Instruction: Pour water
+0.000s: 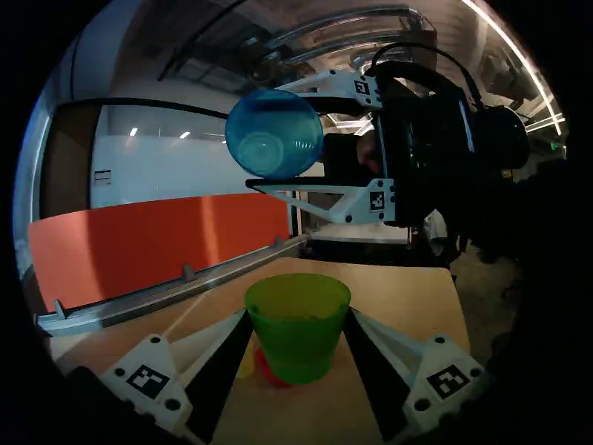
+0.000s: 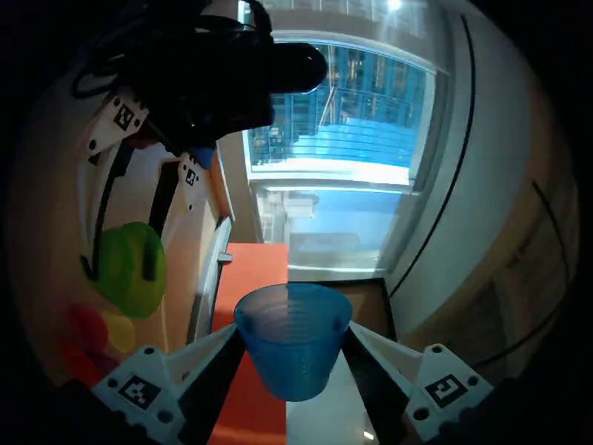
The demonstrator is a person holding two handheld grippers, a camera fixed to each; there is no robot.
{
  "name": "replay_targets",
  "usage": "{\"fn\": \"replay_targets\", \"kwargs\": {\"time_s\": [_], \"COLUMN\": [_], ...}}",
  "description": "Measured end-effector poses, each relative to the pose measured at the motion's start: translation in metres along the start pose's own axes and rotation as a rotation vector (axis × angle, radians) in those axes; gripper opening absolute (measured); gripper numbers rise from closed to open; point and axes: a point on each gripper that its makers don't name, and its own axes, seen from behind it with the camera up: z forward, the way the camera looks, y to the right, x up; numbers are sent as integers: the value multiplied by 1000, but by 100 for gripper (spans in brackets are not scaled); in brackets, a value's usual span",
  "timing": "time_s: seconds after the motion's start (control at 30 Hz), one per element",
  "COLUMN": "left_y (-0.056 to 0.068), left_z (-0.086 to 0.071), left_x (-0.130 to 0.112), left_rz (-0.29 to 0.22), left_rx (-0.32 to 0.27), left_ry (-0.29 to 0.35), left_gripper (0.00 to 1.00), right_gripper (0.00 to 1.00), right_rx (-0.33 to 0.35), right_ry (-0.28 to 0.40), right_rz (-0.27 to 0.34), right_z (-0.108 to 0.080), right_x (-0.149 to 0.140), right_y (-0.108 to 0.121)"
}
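My left gripper (image 1: 298, 337) pinches the green cup (image 1: 296, 308) upright over the tabletop (image 1: 400, 297), near its railed edge (image 1: 185, 285). My right gripper (image 2: 293, 334) clamps the blue cup (image 2: 291, 363), tipped sideways in open air above the green cup, with a clear gap between them.

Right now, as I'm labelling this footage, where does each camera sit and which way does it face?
Left gripper view: on the left gripper, facing over the table toward an orange panel; its fingers hold the green cup.
Right gripper view: on the right gripper, rolled sideways, facing a window; its fingers hold the blue cup.
Shared: both cups and both grippers.
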Motion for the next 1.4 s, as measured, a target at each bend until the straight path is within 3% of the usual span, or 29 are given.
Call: {"fn": "replay_targets", "kwargs": {"time_s": [0.57, 1.1, 1.4], "left_y": [-1, -3, -4], "left_z": [-5, -9, -11], "left_x": [1, 3, 6], "left_rz": [13, 20, 27], "left_rx": [4, 9, 15], "left_ry": [-1, -3, -3], "left_gripper": [84, 84, 84], "right_gripper": [87, 87, 87], "right_rx": [40, 141, 189], "right_ry": [7, 29, 79], "right_rz": [556, 1032, 1300], "right_z": [-9, -21, -26], "right_x": [-8, 9, 28], "right_y": [-12, -25, -16]}}
